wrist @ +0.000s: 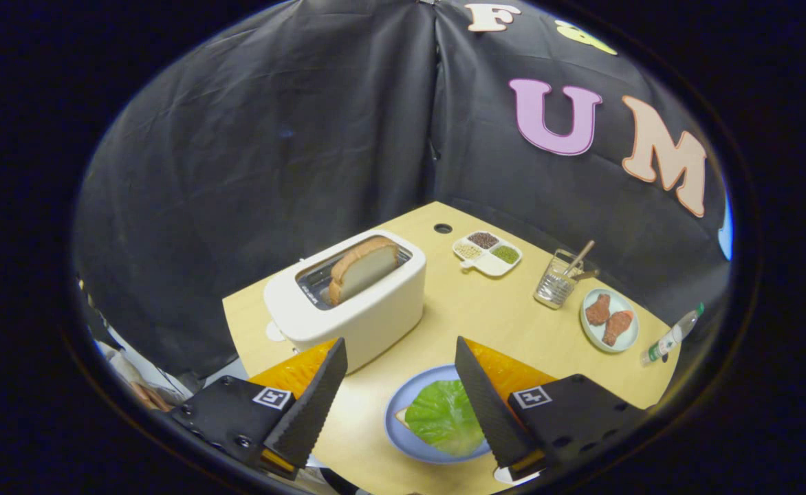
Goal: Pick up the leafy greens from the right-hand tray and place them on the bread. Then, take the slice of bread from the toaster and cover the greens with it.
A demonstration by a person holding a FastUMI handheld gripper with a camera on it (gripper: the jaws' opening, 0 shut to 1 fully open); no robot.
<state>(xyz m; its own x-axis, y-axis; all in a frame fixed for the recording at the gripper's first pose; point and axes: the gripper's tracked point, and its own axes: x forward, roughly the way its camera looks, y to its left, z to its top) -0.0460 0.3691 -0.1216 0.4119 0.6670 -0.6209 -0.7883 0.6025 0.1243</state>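
A green leaf (442, 416) lies on a bread slice, whose corner (401, 415) peeks out at its left, on a blue plate (403, 405). The plate sits between my two fingers, low and close. My gripper (396, 354) is open and holds nothing, hovering above the plate. Beyond the left finger stands a white toaster (355, 302) with a slice of bread (363, 267) sticking up out of its slot.
A white divided dish of seeds and beans (487, 253) sits at the table's far side. A wire cup with a wooden stick (558, 280), a pale plate with two brown pieces (609, 319) and a small bottle (671, 337) stand to the right. Orange trays (513, 371) flank the plate.
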